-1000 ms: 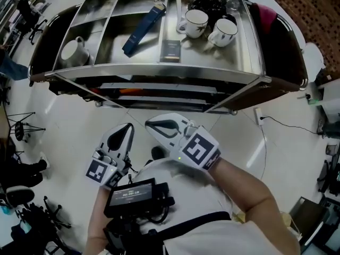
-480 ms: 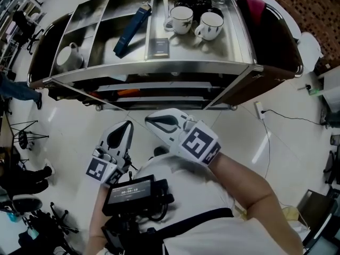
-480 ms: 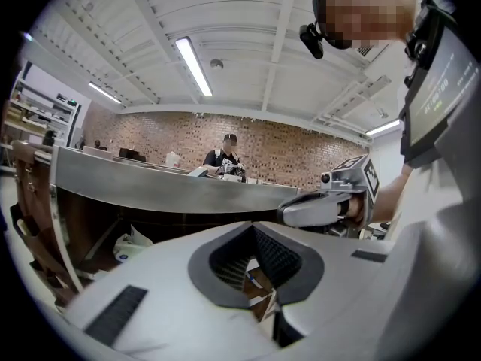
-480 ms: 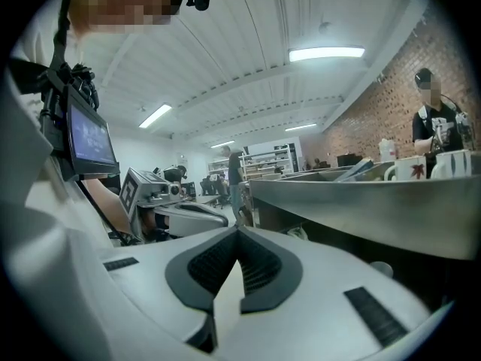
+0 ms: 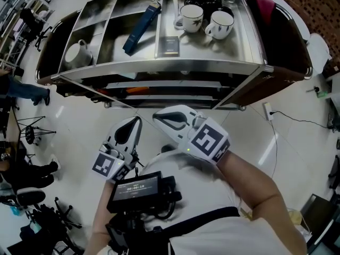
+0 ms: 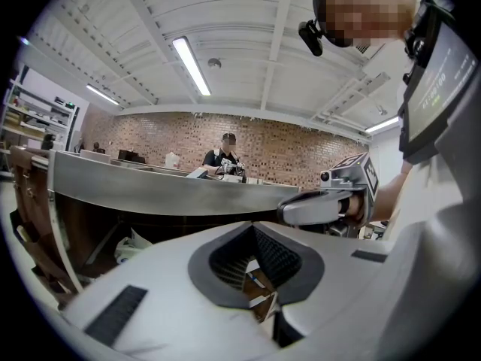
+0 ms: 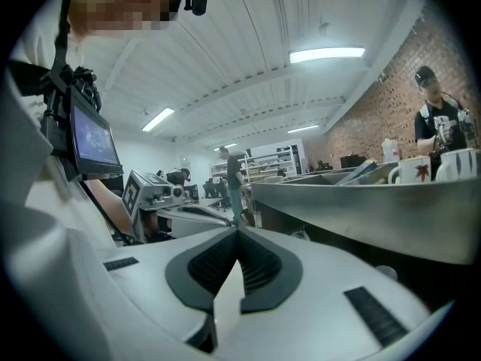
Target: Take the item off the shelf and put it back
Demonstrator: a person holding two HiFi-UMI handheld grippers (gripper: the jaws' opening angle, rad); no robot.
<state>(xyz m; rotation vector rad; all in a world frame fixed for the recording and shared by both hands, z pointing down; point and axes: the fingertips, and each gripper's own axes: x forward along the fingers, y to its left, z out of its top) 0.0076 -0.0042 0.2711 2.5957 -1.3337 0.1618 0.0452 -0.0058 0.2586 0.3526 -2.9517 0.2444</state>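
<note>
Right gripper view: right gripper (image 7: 239,233) jaws pressed together, empty. Left gripper (image 6: 252,227) likewise closed, empty. Both hang short of shelf (image 5: 159,67). Blue box (image 5: 141,28), likely item, lies slanted on top tier beside 2 mugs (image 5: 192,18). Best: open 1 claw wide before reaching, grip box across narrow width.

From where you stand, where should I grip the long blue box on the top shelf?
Probably mid-length, jaws across its narrow sides. The long blue box lies slanted in the middle compartment, so come from above on the near side; its far end sits by the divider.
</note>
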